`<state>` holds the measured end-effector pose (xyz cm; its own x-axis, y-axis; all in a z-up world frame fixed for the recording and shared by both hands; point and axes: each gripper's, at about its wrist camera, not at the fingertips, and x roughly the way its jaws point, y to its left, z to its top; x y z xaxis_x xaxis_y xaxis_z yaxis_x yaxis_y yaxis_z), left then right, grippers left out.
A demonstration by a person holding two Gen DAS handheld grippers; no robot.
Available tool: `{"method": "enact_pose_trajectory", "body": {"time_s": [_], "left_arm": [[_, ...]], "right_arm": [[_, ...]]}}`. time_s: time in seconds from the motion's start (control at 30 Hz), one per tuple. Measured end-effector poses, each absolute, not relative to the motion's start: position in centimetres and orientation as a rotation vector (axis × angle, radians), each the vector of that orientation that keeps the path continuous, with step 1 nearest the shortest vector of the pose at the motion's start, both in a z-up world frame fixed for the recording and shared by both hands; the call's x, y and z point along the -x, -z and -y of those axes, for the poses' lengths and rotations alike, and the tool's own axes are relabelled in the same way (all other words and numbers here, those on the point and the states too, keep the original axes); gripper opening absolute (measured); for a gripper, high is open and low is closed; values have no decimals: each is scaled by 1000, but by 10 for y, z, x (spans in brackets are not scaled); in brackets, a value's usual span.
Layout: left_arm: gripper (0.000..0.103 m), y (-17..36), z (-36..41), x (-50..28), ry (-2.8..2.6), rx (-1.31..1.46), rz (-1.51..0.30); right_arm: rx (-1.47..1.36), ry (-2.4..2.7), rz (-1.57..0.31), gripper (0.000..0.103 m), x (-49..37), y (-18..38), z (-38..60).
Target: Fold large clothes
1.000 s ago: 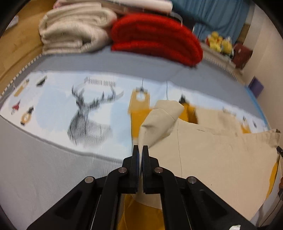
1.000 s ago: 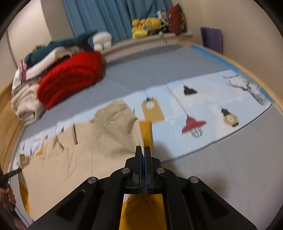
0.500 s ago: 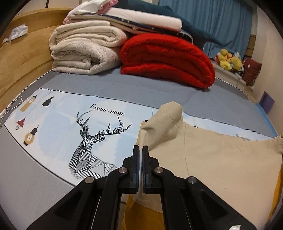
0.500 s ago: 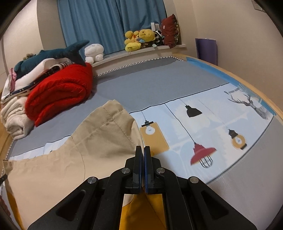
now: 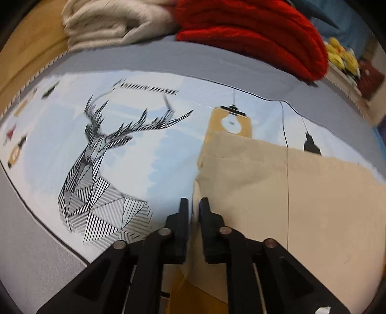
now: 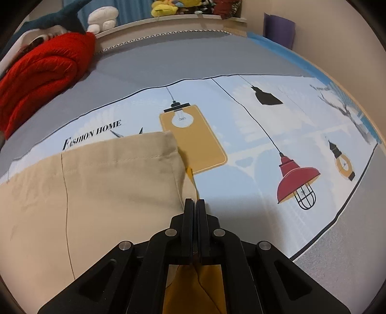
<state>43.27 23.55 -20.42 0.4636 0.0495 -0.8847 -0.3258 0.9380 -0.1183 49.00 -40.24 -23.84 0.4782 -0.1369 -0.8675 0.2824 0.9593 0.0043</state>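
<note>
A large beige garment [image 5: 277,193] with a yellow lining [image 6: 193,289] lies flat on the printed bed sheet [image 5: 120,157]. My left gripper [image 5: 194,203] is low over the garment's left edge. Its jaws are opening, and the beige edge sits loose in the gap between them. In the right wrist view the same beige garment [image 6: 108,188] spreads to the left. My right gripper [image 6: 195,201] is shut on the garment's right edge, with yellow cloth showing under its fingers.
A folded red blanket [image 5: 253,36] and cream blankets [image 5: 115,21] are stacked at the head of the bed by a wooden board [image 5: 24,48]. Plush toys [image 6: 173,6] line a ledge. A wall and a purple object [image 6: 279,29] border the bed's right side.
Both grippers have come down towards the bed. The garment's edge, held up in a peak before, now lies flat on the sheet. The left jaws have parted slightly.
</note>
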Motion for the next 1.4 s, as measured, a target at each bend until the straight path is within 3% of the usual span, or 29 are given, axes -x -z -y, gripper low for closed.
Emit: {"method": "enact_pose_trajectory", "body": {"time_s": [0.13, 0.2, 0.27, 0.4, 0.47, 0.53, 0.73, 0.9, 1.23, 1.33, 1.4], "left_arm": [[38, 164, -236, -418, -266, 302, -1030], [47, 126, -229, -395, -263, 259, -955], [52, 98, -215, -371, -236, 219, -906], [53, 69, -178, -326, -114, 200, -922], [53, 67, -152, -305, -22, 187, -961], [55, 73, -130, -289, 58, 153, -998], [51, 172, -95, -262, 127, -87, -1225], [52, 181, -135, -255, 68, -62, -1218], [55, 191, -191, -230, -107, -39, -1313], [44, 165, -206, -221, -220, 2, -1287], [44, 139, -200, -214, -209, 1, -1219]], "right_arm": [[-230, 259, -986, 15, -478, 209, 413], [-204, 275, -928, 17, -464, 180, 412], [-185, 285, -883, 26, -446, 151, 411], [-194, 136, -860, 33, -403, 104, 395], [-181, 71, -873, 47, -383, 94, 382], [-168, -6, -916, 51, -360, 96, 369], [-80, -6, -1144, 51, -313, 179, 365], [-95, 129, -1287, 51, -301, 228, 411], [46, 156, -1287, 51, -290, 219, 406], [70, 200, -1184, 50, -286, 187, 402], [57, 200, -1064, 50, -280, 150, 393]]}}
